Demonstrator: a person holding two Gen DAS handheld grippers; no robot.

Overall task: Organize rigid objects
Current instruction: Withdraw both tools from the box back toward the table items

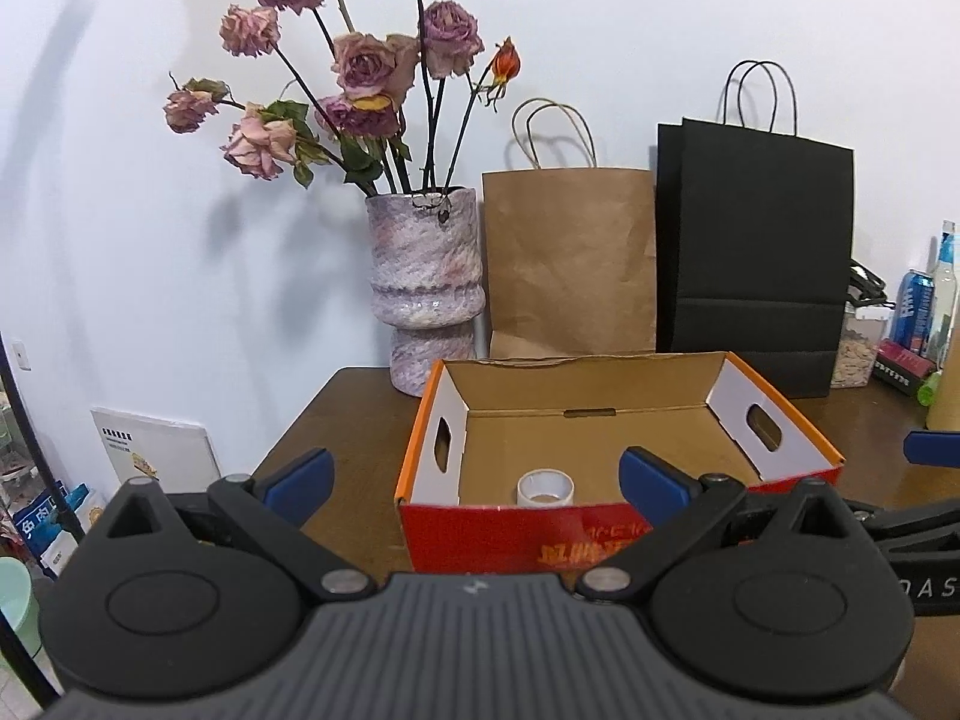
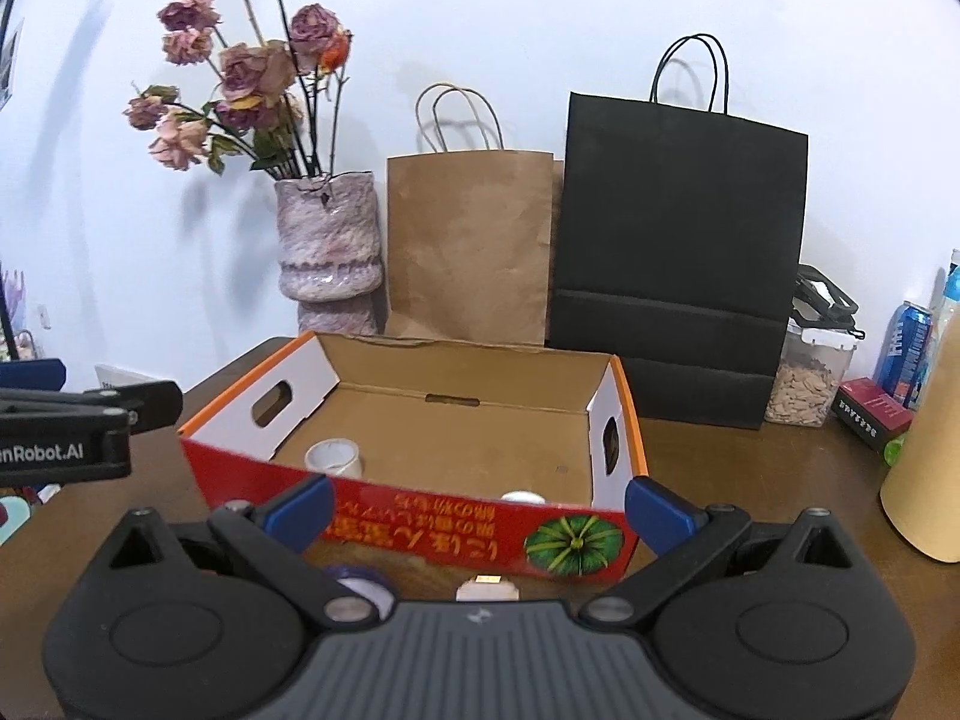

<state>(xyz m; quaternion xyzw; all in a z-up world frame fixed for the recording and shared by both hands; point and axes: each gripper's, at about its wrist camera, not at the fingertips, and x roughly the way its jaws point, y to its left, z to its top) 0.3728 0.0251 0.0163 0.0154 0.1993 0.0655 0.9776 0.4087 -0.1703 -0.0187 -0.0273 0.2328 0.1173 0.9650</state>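
Both grippers hover in front of the cardboard box (image 2: 414, 420), jaws spread wide, nothing held. Left gripper (image 1: 477, 483) faces the box's near red wall; right gripper (image 2: 480, 507) does too.

Already in the box: a tape roll (image 1: 545, 487) near the front wall, at about 11 o'clock from the right gripper, plus a white rounded thing (image 2: 523, 497) just behind the front wall, only its top visible.

Still out on the wooden table (image 2: 720, 450): a purple-rimmed round object (image 2: 360, 585) at about 7 o'clock and a small beige block (image 2: 487, 587) at 6 o'clock, both just under the right gripper's nose, partly hidden by its body. Long axis unreadable.

Right gripper is nearer, so it likely picks next, drawing back and dipping.
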